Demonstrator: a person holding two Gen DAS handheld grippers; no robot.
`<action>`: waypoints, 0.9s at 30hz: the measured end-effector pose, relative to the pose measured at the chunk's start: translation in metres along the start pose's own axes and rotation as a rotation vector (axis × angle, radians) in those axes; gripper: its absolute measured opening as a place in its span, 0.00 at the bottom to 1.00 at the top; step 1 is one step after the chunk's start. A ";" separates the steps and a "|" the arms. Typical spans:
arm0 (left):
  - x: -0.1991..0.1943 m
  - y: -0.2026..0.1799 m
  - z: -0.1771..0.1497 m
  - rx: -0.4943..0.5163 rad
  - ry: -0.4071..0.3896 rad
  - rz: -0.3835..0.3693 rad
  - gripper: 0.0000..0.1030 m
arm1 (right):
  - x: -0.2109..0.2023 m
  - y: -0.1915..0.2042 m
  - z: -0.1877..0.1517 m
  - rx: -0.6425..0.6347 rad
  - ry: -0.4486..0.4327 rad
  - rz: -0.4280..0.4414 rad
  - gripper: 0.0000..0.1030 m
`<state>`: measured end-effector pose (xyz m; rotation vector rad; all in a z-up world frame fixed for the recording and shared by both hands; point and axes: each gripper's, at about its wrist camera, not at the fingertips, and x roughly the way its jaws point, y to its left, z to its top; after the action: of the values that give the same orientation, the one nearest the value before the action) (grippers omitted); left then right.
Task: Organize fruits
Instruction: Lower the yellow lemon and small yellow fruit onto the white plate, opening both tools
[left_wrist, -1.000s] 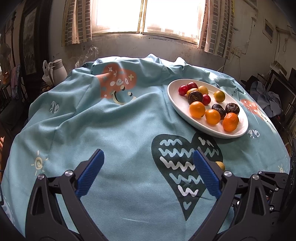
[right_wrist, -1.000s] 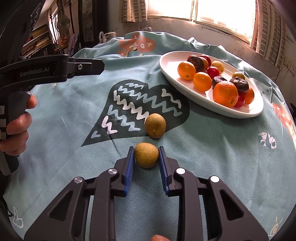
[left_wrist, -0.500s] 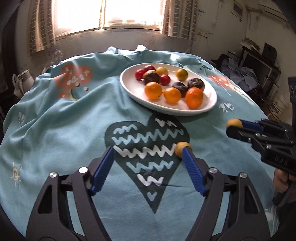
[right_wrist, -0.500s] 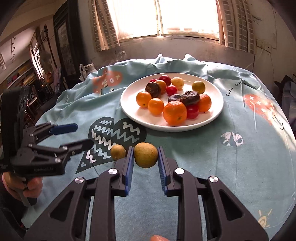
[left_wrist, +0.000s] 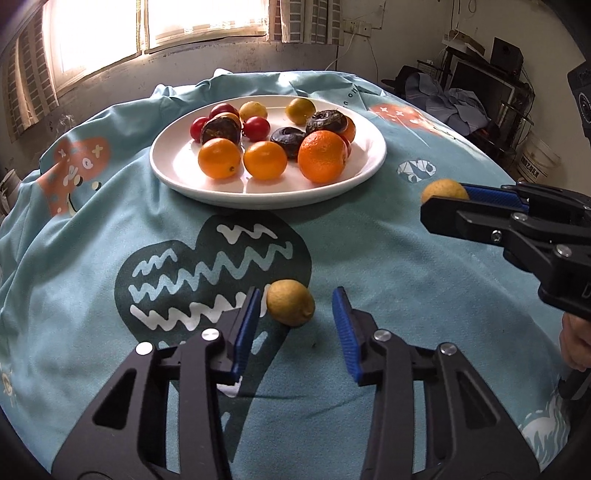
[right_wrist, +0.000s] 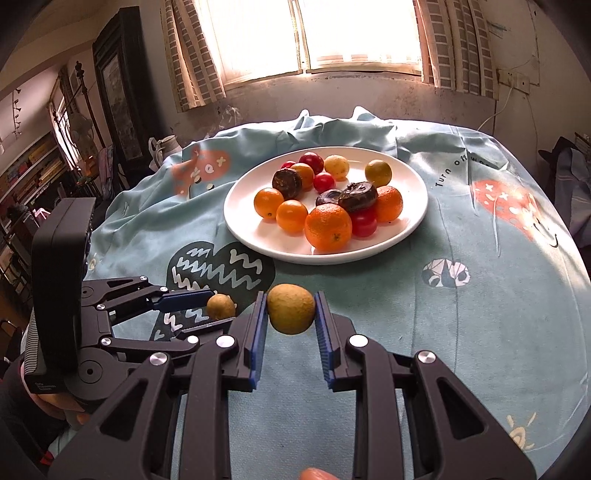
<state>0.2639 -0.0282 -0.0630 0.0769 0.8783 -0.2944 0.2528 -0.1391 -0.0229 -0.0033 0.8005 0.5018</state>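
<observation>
A bench (left_wrist: 424, 258) draped in a pale blue cloth (left_wrist: 92, 258) printed with a dark heart (left_wrist: 207, 266) fills both views. On it, in the upper middle of each frame, sits a white plate (left_wrist: 177, 173) holding oranges, small red fruits, dark wrinkled fruits and a few yellow-green ones; the biggest orange (left_wrist: 322, 156) lies near the plate's front rim.

The right gripper (right_wrist: 291, 326) comes in from the lower edge of its own view. Its fingers stand narrow, the blue pads pressed on either side of a yellow-green fruit (right_wrist: 291, 308) that is held clear of the cloth, in front of the plate. In the left wrist view this gripper shows at the right edge, the held fruit peeking out at its tip.

The left gripper (left_wrist: 295, 325) reaches in from the bottom of its view. Its fingers are closing around a smaller yellow-green fruit on the cloth (left_wrist: 290, 302), which lies at the lower right edge of the heart print. The left pad is just beside the fruit; a gap shows between the fruit and the right pad. In the right wrist view this gripper sits at the lower left, a hand (right_wrist: 55, 404) wrapped around its handle.
</observation>
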 end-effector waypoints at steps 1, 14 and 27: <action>0.000 0.000 0.000 0.000 -0.001 0.000 0.40 | 0.000 0.000 0.000 0.000 0.001 0.000 0.25; 0.010 -0.003 0.001 0.001 0.017 0.030 0.27 | -0.001 -0.002 0.000 0.002 -0.003 -0.002 0.25; -0.032 -0.004 -0.005 -0.075 -0.057 0.038 0.27 | -0.001 0.009 -0.008 -0.033 0.004 0.030 0.25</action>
<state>0.2397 -0.0237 -0.0415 0.0157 0.8296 -0.2269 0.2433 -0.1331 -0.0259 -0.0230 0.7965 0.5435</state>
